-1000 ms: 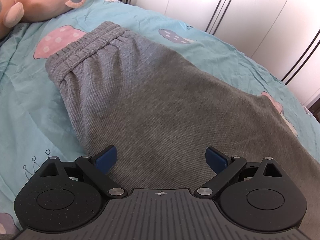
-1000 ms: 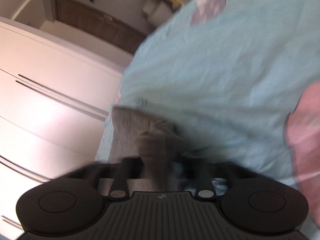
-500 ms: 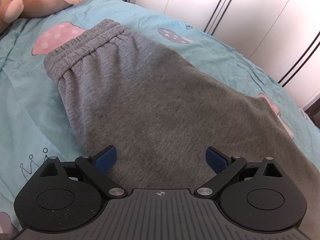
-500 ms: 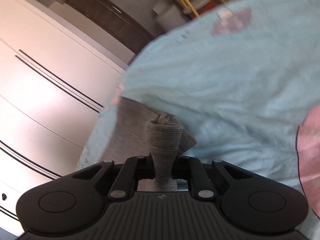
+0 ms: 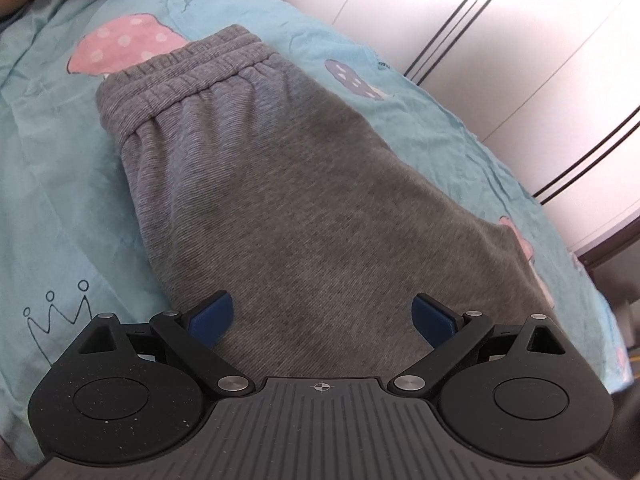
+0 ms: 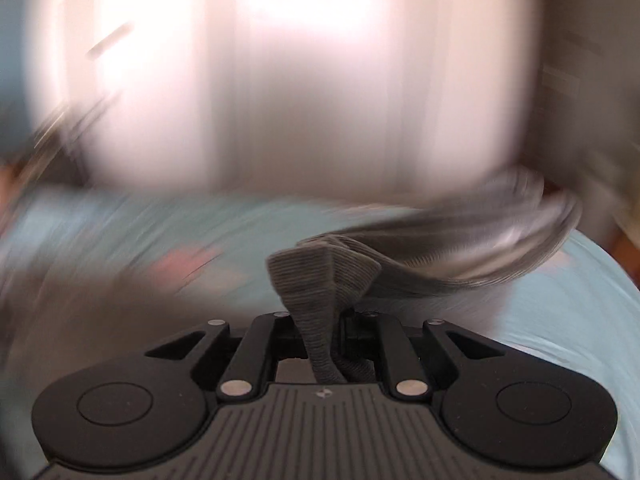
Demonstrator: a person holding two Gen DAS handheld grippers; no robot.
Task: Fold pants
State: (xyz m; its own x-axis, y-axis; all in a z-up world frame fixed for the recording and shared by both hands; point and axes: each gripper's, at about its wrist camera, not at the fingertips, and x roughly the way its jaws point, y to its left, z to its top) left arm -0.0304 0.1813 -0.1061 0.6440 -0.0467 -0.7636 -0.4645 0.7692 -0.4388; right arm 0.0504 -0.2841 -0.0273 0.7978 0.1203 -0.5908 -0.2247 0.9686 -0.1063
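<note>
a: at the near edge of the bed, the right gripper (image 6: 325, 344) has its fingers pinched tight on a bunched end of the pants (image 6: 320, 292). the rest trails off to the right, blurred. which end it is, i cannot tell.

b: and the left gripper (image 5: 322, 316)?

a: fingers spread wide, holding nothing, above the grey cloth. beyond it the pants lie flat on the blue sheet (image 5: 60, 184), waistband (image 5: 180, 68) at the far end.

b: procedure?

a: likely: carry the held end toward the waistband, keep the cloth taut, align edges before release. the left can pin the fold line.
</note>
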